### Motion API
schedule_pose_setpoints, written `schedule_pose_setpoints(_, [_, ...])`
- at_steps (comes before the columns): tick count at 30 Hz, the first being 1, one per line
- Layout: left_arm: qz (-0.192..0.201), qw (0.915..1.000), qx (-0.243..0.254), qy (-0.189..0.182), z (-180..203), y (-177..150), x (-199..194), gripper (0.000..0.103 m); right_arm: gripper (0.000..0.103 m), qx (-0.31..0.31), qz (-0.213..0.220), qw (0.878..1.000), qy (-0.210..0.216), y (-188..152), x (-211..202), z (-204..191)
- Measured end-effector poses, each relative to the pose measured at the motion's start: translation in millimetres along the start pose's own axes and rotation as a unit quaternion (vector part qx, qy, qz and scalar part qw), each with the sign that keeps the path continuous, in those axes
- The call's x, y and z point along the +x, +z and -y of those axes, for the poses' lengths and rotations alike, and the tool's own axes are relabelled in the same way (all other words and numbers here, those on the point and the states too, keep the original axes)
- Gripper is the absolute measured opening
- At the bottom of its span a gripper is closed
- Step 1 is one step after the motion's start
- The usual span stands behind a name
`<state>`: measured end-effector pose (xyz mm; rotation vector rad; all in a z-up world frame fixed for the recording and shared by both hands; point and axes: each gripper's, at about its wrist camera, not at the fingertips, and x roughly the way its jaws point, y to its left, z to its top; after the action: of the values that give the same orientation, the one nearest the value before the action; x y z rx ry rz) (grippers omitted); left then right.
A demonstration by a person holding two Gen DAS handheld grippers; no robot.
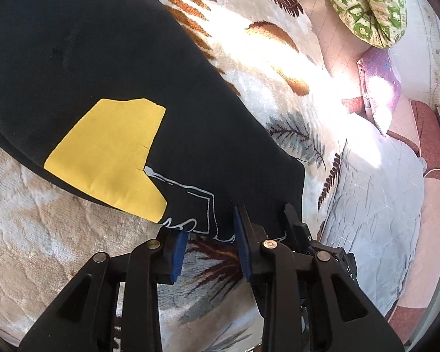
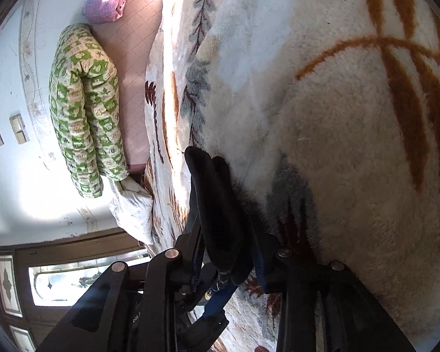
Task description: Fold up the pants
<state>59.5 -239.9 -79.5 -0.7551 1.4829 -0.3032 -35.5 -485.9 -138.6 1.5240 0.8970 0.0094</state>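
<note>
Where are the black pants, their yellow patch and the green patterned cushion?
black pants (image 1: 88, 58), left wrist view, on the plain upper cloth.
yellow patch (image 1: 108, 155), left wrist view, its middle.
green patterned cushion (image 2: 82, 111), right wrist view, its middle fold.

the pants (image 1: 108, 58) are seen as matt black cloth with a smooth yellow patch (image 1: 108, 155); the blanket (image 2: 322, 117) as plush, shaggy fleece; the left gripper (image 1: 211, 249) as matt black plastic.

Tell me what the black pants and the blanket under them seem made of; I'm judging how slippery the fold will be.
Black pants: matte, smooth knit, probably cotton jersey, no sheen; the yellow patch looks like a flat print, finely cracked. Blanket: plush, fuzzy fleece, with visible pile and a leaf pattern; likely grippy.
</note>
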Motion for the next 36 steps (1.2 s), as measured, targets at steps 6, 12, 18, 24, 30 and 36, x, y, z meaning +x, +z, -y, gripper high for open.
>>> schedule_pose_setpoints(6, [-0.021,0.9997,-0.008,0.013,3.7,2.6,4.4,0.027,0.018,-0.025,0.004,1.0,-0.017,1.9,1.8,-11.0])
schedule_pose_setpoints(12, [-0.068,0.9974,-0.019,-0.014,-0.7,4.9,5.9,0.008,0.014,-0.073,0.005,0.997,-0.015,-14.2,-1.4,-40.4])
schedule_pose_setpoints(18, [-0.073,0.9953,-0.028,-0.057,-7.6,12.0,-16.6,0.006,0.014,-0.114,0.003,0.993,-0.019,-31.1,0.3,-78.2])
schedule_pose_setpoints(24, [-0.068,0.9934,-0.041,-0.084,-22.2,25.7,-37.8,0.006,0.014,-0.151,-0.014,0.988,-0.032,-51.2,18.7,-113.6])
schedule_pose_setpoints(30, [-0.062,0.9905,-0.067,-0.103,-49.1,46.3,-57.5,0.006,0.014,-0.176,-0.039,0.983,-0.048,-72.5,56.8,-140.5])
schedule_pose_setpoints(36, [-0.049,0.9875,-0.101,-0.111,-87.3,68.5,-73.4,0.006,0.015,-0.185,-0.073,0.978,-0.067,-96.7,104.7,-147.2])
